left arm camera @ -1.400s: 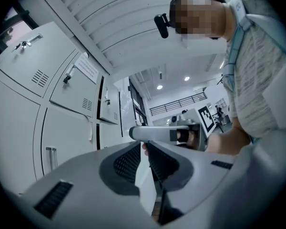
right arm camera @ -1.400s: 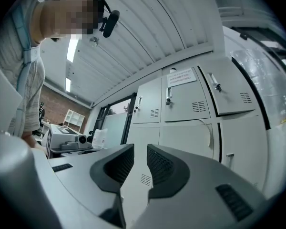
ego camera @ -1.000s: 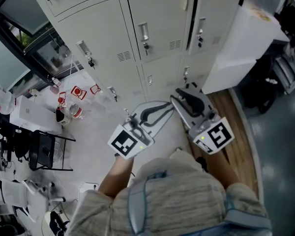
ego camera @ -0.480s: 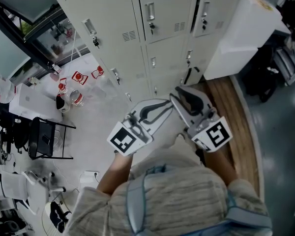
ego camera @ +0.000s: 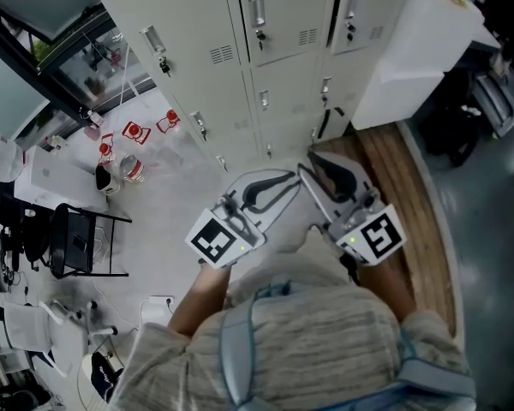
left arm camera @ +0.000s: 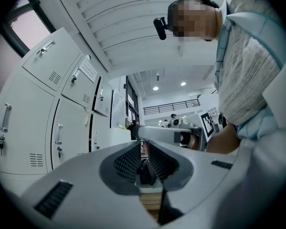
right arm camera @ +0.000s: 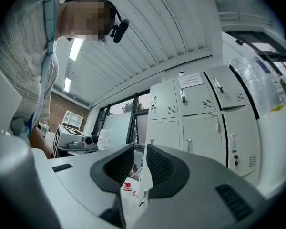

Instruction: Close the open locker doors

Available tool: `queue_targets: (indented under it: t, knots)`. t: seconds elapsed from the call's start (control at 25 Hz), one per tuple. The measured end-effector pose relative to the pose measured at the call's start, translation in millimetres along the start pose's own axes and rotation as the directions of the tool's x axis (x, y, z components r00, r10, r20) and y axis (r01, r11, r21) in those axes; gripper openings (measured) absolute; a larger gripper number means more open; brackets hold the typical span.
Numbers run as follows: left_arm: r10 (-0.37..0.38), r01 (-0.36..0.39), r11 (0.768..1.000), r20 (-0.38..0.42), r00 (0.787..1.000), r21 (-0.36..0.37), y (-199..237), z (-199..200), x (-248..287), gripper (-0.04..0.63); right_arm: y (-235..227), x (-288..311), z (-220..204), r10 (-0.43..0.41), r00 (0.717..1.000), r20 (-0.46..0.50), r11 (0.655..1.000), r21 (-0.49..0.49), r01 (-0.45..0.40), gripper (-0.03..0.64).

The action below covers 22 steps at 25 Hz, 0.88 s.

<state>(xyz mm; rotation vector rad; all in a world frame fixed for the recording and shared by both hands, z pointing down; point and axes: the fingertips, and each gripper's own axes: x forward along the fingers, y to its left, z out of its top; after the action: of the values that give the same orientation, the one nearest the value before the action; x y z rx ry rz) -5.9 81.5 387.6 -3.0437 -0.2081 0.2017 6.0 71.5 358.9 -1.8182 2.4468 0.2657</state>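
Observation:
A bank of pale grey lockers (ego camera: 283, 24) fills the top of the head view, each door with a handle and a lock. A thin dark gap runs down the left edge of the right column's doors (ego camera: 329, 75); I cannot tell how far they stand ajar. My left gripper (ego camera: 284, 181) and right gripper (ego camera: 315, 163) hang side by side in front of my chest, short of the lockers and touching nothing. Both are shut and hold nothing. The lockers (left arm camera: 62, 128) stand to the left of the left gripper (left arm camera: 144, 149) in its own view. In the right gripper view they (right arm camera: 200, 123) rise behind the right gripper (right arm camera: 140, 151).
A white cabinet (ego camera: 411, 50) stands right of the lockers beside a strip of wooden floor (ego camera: 407, 195). At the left are a black chair (ego camera: 77, 259), red-labelled bottles (ego camera: 128, 169) and a dark window frame (ego camera: 34, 58).
The lockers have slid up and slightly left in the head view, showing more of the lower doors. Both grippers stay shut and keep their places in front of my chest.

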Motion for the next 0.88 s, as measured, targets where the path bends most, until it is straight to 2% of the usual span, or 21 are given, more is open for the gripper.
queue_targets:
  t: [0.16,0.32,0.8,0.88]
  knots:
    - [0.004,-0.004,1.000,0.007,1.000,0.001,2,2,-6,0.048,5,-3,2,-0.009,1.000,-0.001,1.000,-0.010,0.009,0.084]
    - [0.009,-0.009,1.000,0.018,1.000,-0.001,3,5,-9,0.048,8,-4,1,-0.024,1.000,-0.010,1.000,-0.017,0.023,0.003]
    - [0.030,-0.030,1.000,0.028,0.999,-0.008,15,2,-17,0.046,11,1,-13,-0.028,0.998,-0.053,1.000,0.009,0.029,0.003]
    - [0.035,-0.034,0.999,0.032,0.999,-0.008,17,2,-19,0.027,10,3,-13,-0.028,0.998,-0.055,1.000,0.005,0.029,0.003]
